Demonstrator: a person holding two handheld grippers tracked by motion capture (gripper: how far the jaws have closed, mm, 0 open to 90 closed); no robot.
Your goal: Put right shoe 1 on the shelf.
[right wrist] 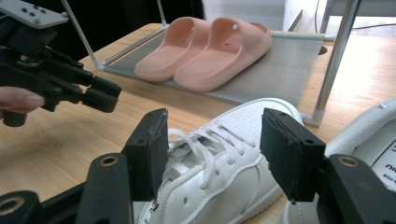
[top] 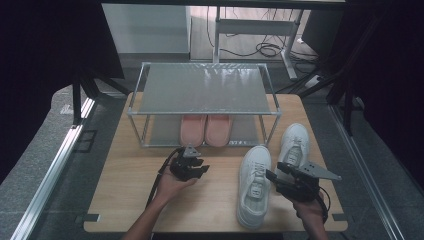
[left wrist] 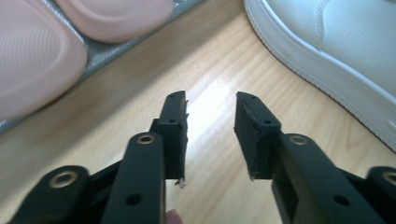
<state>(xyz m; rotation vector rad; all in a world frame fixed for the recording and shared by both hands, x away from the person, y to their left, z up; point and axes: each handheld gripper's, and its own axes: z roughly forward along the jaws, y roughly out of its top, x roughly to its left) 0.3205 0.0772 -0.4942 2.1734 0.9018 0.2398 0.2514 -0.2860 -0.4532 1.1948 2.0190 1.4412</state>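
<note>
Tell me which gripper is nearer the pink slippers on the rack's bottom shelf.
Left. The left gripper sits just in front of the pink slippers, jaws open. The right gripper is farther off, beside them over the white sneaker.

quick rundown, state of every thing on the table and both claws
left claw: open, nothing between the jaws, above bare table
right claw: open, jaws either side of the near sneaker's laces, not pressing
near sneaker: upright on the table, laced
far sneaker: upright, beside the near one
slippers: side by side on the rack's lower shelf
rack: top shelf bare
</note>
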